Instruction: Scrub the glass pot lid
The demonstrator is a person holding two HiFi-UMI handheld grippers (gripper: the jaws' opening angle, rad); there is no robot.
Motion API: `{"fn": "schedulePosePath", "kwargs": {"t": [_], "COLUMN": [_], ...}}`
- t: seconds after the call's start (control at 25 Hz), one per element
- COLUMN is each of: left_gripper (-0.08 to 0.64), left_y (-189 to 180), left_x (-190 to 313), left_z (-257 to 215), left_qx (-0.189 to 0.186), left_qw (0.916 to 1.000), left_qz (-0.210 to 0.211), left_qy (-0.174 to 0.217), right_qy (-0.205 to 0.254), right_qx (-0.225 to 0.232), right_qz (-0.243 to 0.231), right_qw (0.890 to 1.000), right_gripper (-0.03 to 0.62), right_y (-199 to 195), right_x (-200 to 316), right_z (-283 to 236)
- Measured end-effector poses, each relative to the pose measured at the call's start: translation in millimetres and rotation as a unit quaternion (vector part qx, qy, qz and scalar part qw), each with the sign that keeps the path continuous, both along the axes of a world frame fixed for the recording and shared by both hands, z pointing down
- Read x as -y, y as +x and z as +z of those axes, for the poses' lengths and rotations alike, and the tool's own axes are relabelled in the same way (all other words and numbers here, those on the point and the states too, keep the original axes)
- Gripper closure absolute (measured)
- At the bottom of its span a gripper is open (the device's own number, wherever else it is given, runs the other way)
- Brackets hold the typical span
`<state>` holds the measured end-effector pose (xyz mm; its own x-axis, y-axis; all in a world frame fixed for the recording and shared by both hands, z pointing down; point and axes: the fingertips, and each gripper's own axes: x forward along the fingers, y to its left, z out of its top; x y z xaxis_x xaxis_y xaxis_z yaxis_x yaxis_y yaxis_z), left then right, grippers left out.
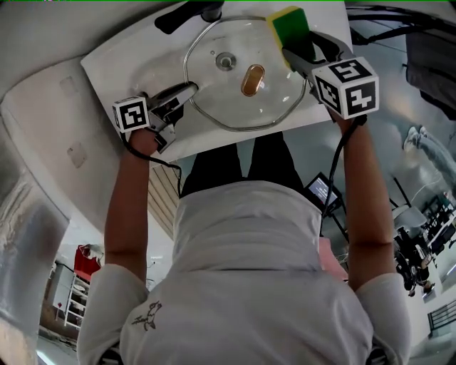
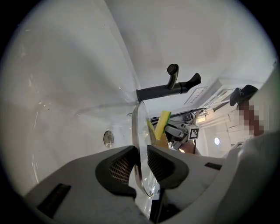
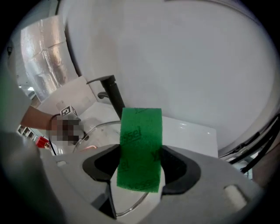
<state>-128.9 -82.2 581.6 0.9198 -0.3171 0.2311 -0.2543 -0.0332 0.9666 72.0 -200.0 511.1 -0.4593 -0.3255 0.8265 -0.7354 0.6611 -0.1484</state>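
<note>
White sink fills the top of my head view, with a black faucet at its far edge. The glass pot lid lies in the basin, knob toward me, with a metal rim running all the way round. An amber oval shows on the glass beside the knob (what it is I cannot tell).

My left gripper comes in from the lid's left side. Its jaws are clamped on the rim, one pad at each face of the glass, so its own view sees the lid edge-on. A round metal fitting shows on the basin wall behind.

My right gripper pinches a sponge with the green scouring face toward its camera; the head view shows yellow foam on the other side. The sponge sits at the lid's far right edge, on the faucet side of the basin. Whether it touches the glass I cannot tell.
</note>
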Motion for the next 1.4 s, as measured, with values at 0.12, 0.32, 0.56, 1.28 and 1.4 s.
{"fn": "schedulePosePath", "kwargs": {"t": [0.12,0.32,0.56,1.28,1.4], "left_gripper": [0.468,0.468,0.468,0.469,0.469], "left_y": [0,-3,-4,-4,-4], "left_x": [0,2,1,-1,-1], "left_z": [-3,1,0,-2,-3], "left_qx": [-0.003,0.001,-0.009,-0.014,-0.015], "left_qw": [1.0,1.0,0.9999,0.9999,0.9998], "left_qz": [0.0,-0.002,-0.01,-0.009,-0.01], "left_qy": [-0.003,0.008,0.001,0.001,0.002], "right_qy": [-0.026,-0.058,-0.064,-0.034,-0.038], "right_qx": [-0.029,-0.057,-0.084,-0.129,-0.125], "right_qz": [-0.012,-0.033,-0.065,-0.172,-0.17], "right_qw": [0.999,0.996,0.992,0.976,0.977], "right_gripper": [0.301,0.301,0.305,0.311,0.313], "right_y": [-4,-20,-41,-110,-113], "right_x": [6,11,15,-4,-8], "right_z": [13,35,41,33,33]}}
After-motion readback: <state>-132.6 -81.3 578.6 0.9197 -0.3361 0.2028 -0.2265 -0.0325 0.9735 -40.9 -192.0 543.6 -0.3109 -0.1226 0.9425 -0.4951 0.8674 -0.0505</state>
